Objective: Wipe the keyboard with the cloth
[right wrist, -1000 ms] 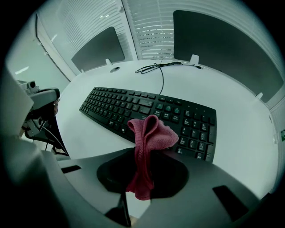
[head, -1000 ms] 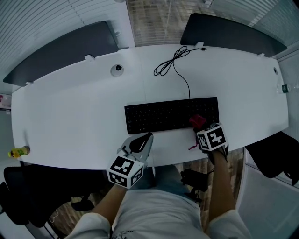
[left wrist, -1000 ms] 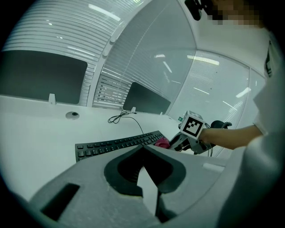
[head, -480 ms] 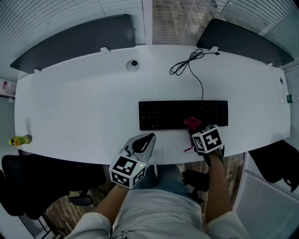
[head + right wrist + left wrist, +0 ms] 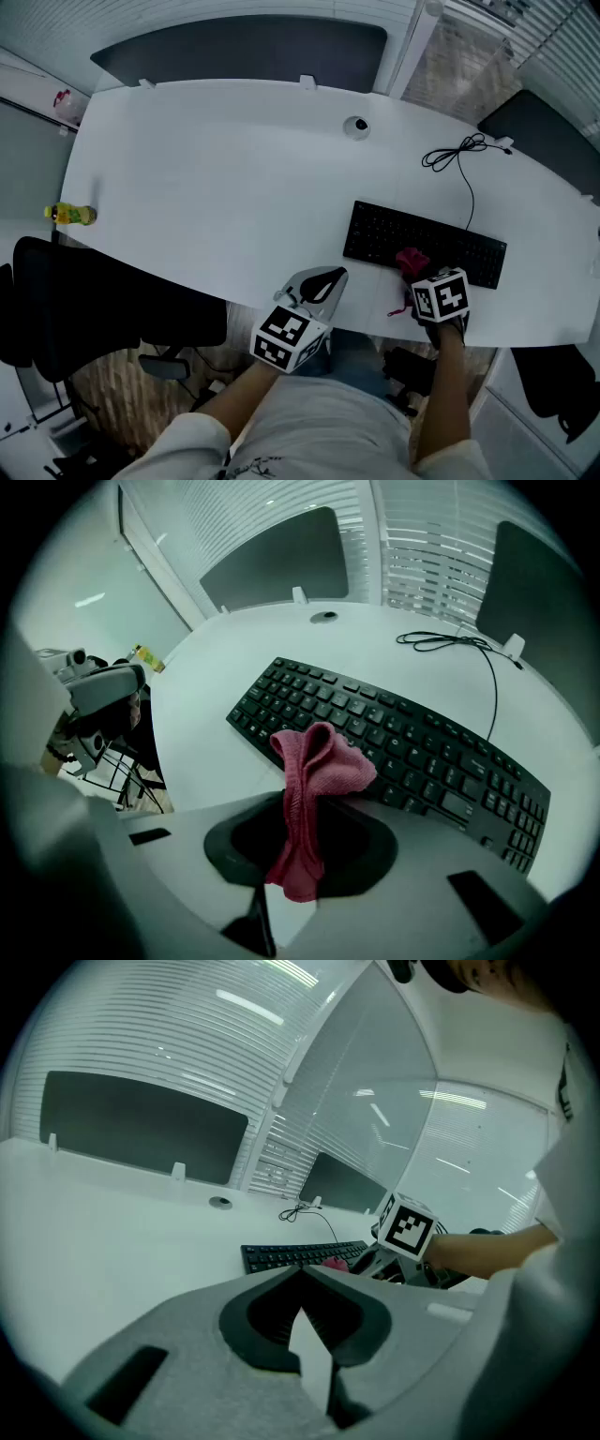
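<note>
Cloth pinched and poised at the keyboard's near edge

Head view: the right gripper (image 5: 419,272) holds the red cloth (image 5: 411,261) at the front edge of the black keyboard (image 5: 427,246), which lies on the white surface (image 5: 216,178); the left gripper (image 5: 323,279) hangs at the surface's near edge, apart from the keyboard, probably to stay out of the way; left gripper view: its jaws are pressed together on nothing; right gripper view: the jaws pinch the cloth's tail, so the bunched end leads onto the keys.

R gripper (image 5: 418,274) slid cloth (image 5: 411,260) left along keyboard (image 5: 455,246), now ~mid-kbd.
</note>
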Tool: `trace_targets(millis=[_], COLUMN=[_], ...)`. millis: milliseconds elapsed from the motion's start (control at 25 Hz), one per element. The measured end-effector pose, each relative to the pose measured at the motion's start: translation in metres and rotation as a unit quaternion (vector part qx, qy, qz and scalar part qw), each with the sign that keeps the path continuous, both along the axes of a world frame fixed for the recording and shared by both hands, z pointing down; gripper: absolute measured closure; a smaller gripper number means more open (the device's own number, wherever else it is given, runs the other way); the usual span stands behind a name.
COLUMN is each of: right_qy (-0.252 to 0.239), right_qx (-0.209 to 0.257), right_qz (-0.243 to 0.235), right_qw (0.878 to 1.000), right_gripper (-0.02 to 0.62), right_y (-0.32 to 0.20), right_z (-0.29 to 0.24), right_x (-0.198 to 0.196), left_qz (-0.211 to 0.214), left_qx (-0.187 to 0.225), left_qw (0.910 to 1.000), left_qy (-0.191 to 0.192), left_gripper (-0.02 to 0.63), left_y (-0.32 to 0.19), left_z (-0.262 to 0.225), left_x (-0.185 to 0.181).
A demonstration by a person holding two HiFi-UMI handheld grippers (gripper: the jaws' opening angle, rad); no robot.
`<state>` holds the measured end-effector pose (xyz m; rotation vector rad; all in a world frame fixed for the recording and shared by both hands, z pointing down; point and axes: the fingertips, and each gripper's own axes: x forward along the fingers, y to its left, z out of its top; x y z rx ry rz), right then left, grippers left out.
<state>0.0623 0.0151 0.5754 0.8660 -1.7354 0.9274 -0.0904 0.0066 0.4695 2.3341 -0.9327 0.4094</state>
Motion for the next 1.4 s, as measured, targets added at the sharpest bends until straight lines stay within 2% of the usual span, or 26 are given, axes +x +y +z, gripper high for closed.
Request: trace_targets(millis=[440, 840, 1120, 1400], right_qy=[-0.022, -0.032, -0.043, -0.078], right_qx=[-0.004, -0.006, -0.009, -0.004], right_qz=[-0.077, -0.125, -0.128, -0.101], right_qw=[0.997, 0.992, 0.991, 0.992], right_gripper=[0.525, 0.525, 0.525, 0.525], right_y=[-0.011, -0.016, -0.018, -0.016], right_z=[0.002, 0.002, 0.002, -0.01], right_x=[-0.073, -0.119, -0.13, -0.129], left_qz=[-0.059, -0.097, -0.108, -0.087], left_qx=[-0.001, 0.001, 0.0, 0.003], left_qw=[0.9982, 0.9952, 0.9941, 0.9962], left_qy=[-0.005, -0.007, -0.01, -0.01], left_gripper=[0.595, 0.595, 0.595, 0.595], left_y=[0.004, 0.007, 0.006, 0.001], left_z=[0.001, -0.002, -0.001, -0.004], left_x=[-0.05, -0.081, -0.094, -0.08])
